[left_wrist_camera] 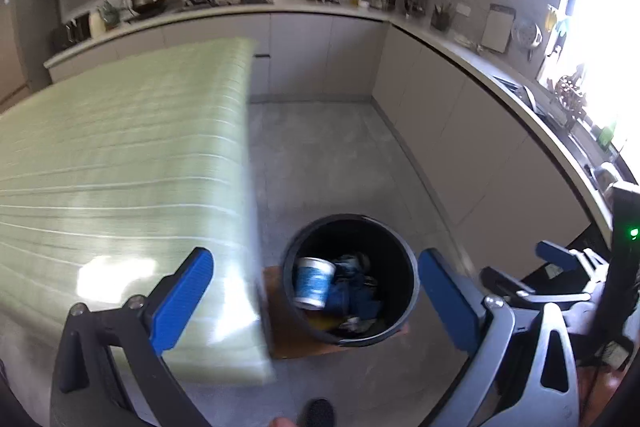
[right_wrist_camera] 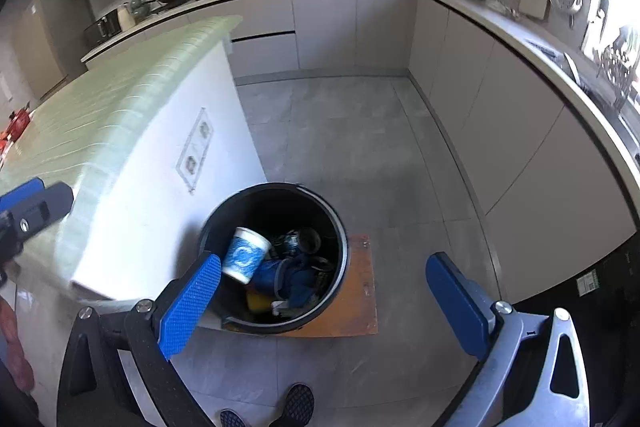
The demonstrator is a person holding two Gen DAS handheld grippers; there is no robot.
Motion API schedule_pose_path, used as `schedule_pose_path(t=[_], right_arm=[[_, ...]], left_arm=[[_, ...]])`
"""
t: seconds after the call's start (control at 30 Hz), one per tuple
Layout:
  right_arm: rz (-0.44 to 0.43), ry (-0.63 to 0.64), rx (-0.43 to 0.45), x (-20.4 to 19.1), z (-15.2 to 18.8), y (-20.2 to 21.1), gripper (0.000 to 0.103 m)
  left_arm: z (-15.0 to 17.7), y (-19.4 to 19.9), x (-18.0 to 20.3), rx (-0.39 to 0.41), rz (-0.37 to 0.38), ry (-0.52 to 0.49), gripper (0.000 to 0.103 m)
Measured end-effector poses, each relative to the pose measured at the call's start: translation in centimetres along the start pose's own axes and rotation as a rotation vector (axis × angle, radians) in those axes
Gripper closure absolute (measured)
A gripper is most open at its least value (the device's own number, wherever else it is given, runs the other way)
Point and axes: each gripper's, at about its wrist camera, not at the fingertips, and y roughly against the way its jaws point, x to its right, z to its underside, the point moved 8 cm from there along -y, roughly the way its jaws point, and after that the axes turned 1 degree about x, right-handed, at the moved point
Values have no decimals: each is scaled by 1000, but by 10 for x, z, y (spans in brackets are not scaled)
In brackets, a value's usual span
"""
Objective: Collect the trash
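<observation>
Left gripper (left_wrist_camera: 316, 301): blue-padded jaws spread wide, empty, hanging over the bin.
Right gripper (right_wrist_camera: 324, 303): blue-padded jaws spread wide, empty, bin at its 11 o'clock.
Round black plastic trash bin (right_wrist_camera: 342, 243): on the grey tile floor, standing on a brown board (right_wrist_camera: 356, 303).
White-and-blue paper cup (right_wrist_camera: 246, 254): tilted inside the bin, at its 9 o'clock, among dark blue trash.
Pale green striped countertop (left_wrist_camera: 120, 167): bin's 10 o'clock.

Blue textured pads (right_wrist_camera: 190, 305) on black and grey tool frames, silver screws, dark mesh shoes (right_wrist_camera: 298, 403).
</observation>
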Motion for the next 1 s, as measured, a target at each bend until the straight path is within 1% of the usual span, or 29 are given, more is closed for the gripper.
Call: schedule_pose_path(t=[0.2,0.4,0.53,0.67,0.83,1.0], right_arm=[[-1,33,25,-43,9,40,0],[-14,62,43,-85,22,70,0],[-30,73,62,-108,30,90,0],[-41,74,98,-133,37,113,0],[-36,66,129,-146,43,135,0],[-21,49,150,-149,51,157,0]], left_arm=[[11,35,-48,34,-26,21,0],[25,59,-78,42,-40,27,0],[25,79,-86,80,-49,12,0],[25,94,-93,110,-41,10,0],[33,108,-102,130,-29,18,0],[35,118,-96,148,-8,1,0]])
